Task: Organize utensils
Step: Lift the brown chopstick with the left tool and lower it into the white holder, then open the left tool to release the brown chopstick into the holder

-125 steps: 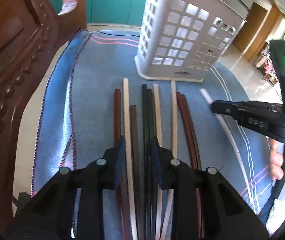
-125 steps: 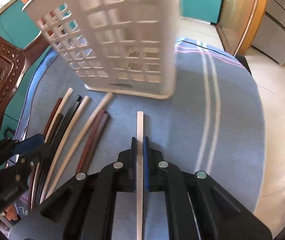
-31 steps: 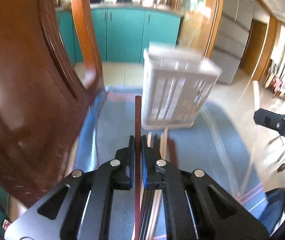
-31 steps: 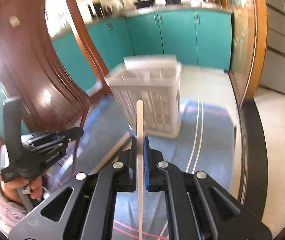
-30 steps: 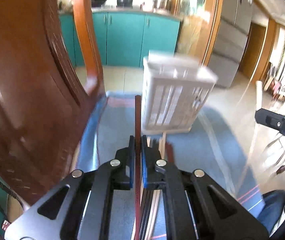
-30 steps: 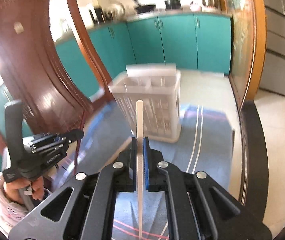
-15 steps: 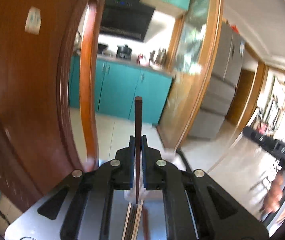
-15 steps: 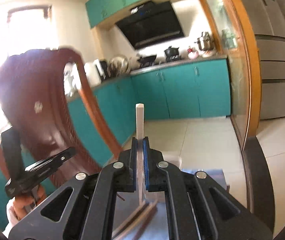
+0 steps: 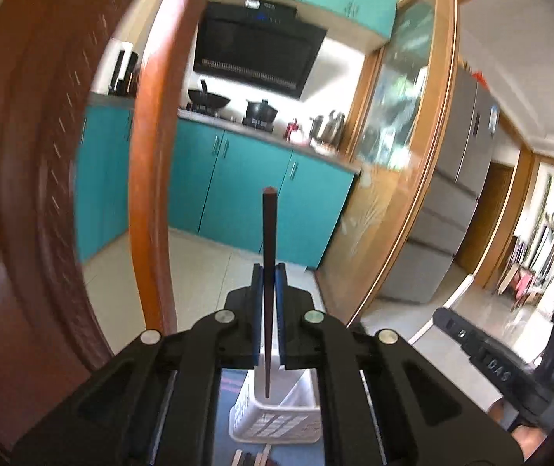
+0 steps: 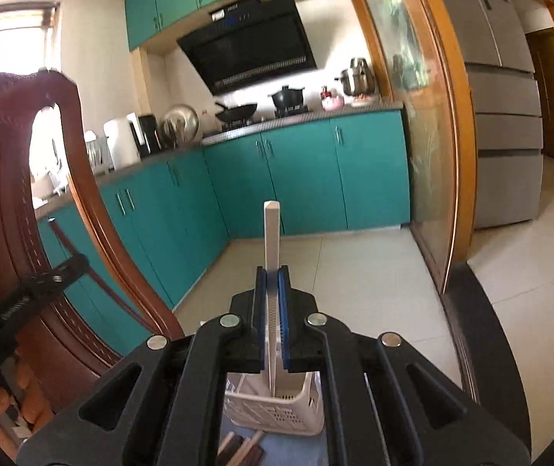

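Left gripper (image 9: 268, 283) pinches a brown chopstick (image 9: 268, 256) upright above the white basket (image 9: 277, 423); right gripper (image 10: 272, 287) pinches a white chopstick (image 10: 271, 248) over that basket (image 10: 277, 413).

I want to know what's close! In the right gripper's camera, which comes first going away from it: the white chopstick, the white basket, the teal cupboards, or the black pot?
1. White chopstick: pinched in the right gripper.
2. White basket: just below, ahead.
3. Teal cupboards: across the floor.
4. Black pot: on the stove above the cupboards, about as far.
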{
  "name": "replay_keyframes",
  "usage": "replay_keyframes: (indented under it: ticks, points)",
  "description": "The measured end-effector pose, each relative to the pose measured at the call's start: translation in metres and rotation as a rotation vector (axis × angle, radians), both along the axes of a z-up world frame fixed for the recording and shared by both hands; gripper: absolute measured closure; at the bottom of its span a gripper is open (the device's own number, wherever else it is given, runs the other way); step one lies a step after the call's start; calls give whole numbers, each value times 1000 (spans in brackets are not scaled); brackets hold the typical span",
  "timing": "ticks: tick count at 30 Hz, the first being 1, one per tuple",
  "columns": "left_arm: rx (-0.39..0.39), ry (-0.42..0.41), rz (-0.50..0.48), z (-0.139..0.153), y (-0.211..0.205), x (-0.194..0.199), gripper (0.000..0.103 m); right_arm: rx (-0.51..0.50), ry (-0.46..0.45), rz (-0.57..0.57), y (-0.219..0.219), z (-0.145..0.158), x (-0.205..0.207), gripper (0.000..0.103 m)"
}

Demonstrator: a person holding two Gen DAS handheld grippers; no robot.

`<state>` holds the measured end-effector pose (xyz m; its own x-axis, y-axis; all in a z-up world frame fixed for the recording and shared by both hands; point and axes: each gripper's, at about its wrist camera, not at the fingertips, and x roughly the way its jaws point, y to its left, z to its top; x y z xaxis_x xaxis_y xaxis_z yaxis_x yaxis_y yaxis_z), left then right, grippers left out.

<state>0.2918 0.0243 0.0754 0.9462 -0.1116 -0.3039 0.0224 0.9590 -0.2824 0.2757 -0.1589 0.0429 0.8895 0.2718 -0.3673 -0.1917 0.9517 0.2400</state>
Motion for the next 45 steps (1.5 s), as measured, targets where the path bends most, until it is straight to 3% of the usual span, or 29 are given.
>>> replay_keyframes:
  ticks: [6,8,9,11,15,18,20,22,23,26,29,33,36,37,40,45]
  points:
    - [51,59,-29,-28,-11,11,96,-9,28,-5,-8,-19,-13,96]
    - [47,61,-51,-31,-11,9,96,-5,18,-14,-13,-18,-21,85]
    - [44,57,-50,-32,-11,6,96,11,5,-18,-18,-16,-28,70]
    - [44,20,-43,-32,-9,-8,91,61,-50,-27,-30,-11,-44,52]
    - [55,-63,-9,-31,0,-43,77,94,-182,49,-41,-3,-87,51]
    - [80,-106,40,-31,8,-70,67,82,-223,164,-38,-12,-117,51]
    - [101,-94,67,-37,13,-81,64,24,-167,242,-20,-28,-124,52]
    - [123,-21,87,-50,17,-81,64,-79,29,308,12,-55,-106,52]
    - [127,15,93,-56,19,-79,64,-79,29,308,12,-55,-106,52]
    - [96,195,71,-84,23,-62,64,-205,382,291,54,-123,-65,52]
    - [65,338,19,-109,25,-49,64,-190,612,306,74,-177,-44,54]
    - [120,405,3,-126,22,-47,64,-249,677,292,102,-200,-39,55]
    - [135,445,-21,-135,21,-51,64,-353,637,229,114,-201,-47,75]
    - [114,464,-39,-138,23,-52,64,-345,642,221,113,-201,-48,84]
    - [66,533,-107,-154,25,-55,64,-283,691,214,99,-198,-48,90]
    - [84,628,-182,-180,13,-58,64,-144,742,140,52,-193,-44,91]
